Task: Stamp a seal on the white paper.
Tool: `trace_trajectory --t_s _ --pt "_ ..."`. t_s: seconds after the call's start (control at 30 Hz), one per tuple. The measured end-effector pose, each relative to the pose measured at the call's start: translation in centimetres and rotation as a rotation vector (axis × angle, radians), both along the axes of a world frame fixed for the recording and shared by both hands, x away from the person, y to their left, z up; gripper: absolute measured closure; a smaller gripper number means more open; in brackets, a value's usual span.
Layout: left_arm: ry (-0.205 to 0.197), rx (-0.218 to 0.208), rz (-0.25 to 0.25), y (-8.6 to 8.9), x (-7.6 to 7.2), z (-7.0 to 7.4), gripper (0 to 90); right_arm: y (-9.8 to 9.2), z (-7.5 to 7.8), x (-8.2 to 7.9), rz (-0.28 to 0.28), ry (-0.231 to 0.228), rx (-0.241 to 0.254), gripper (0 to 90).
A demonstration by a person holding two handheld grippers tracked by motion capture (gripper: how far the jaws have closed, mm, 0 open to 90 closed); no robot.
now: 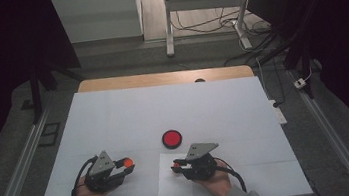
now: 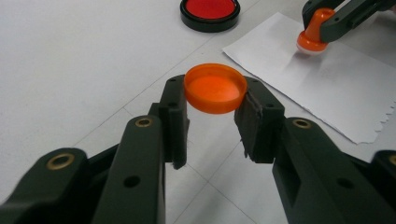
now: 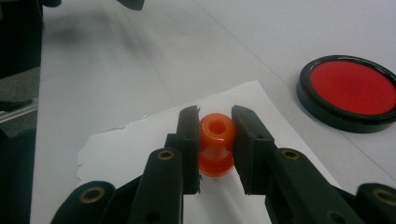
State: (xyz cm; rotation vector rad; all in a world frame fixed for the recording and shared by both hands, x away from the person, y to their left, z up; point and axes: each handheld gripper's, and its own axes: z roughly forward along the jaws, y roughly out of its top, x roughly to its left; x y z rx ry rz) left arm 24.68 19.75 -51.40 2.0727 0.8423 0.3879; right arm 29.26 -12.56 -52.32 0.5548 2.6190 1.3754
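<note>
Over the sheet of paper (image 1: 174,182): orange stamp (image 3: 215,143) clamped in right gripper (image 3: 215,135), base near the page. Cap (image 2: 215,88) already off, pinched in left gripper (image 2: 212,109); ink pad (image 1: 171,138) open, print likely still pending.

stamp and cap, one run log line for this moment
left gripper: shut on orange cap | right gripper: shut on orange stamp, over paper | ink pad: open

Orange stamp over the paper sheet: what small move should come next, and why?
Probably press the orange stamp straight down onto the white paper sheet. The right hand-held gripper grips it upright over the sheet, the open red ink pad sits just beyond, and the left hand-held gripper holds the orange cap aside. Whether the stamp face already touches the paper is unclear.
</note>
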Motion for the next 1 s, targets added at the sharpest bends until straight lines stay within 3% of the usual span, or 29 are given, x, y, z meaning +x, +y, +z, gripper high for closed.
trace_trajectory --t_s 0.63,1.0 --pt "0.000 0.000 0.000 0.00 -0.01 -0.02 64.8 0.60 -0.79 -0.22 0.019 -0.026 -0.065 72.0" --pt "0.002 0.000 0.000 -0.04 -0.04 -0.04 64.8 0.68 -0.84 -0.48 0.019 -0.045 -0.079 72.2"
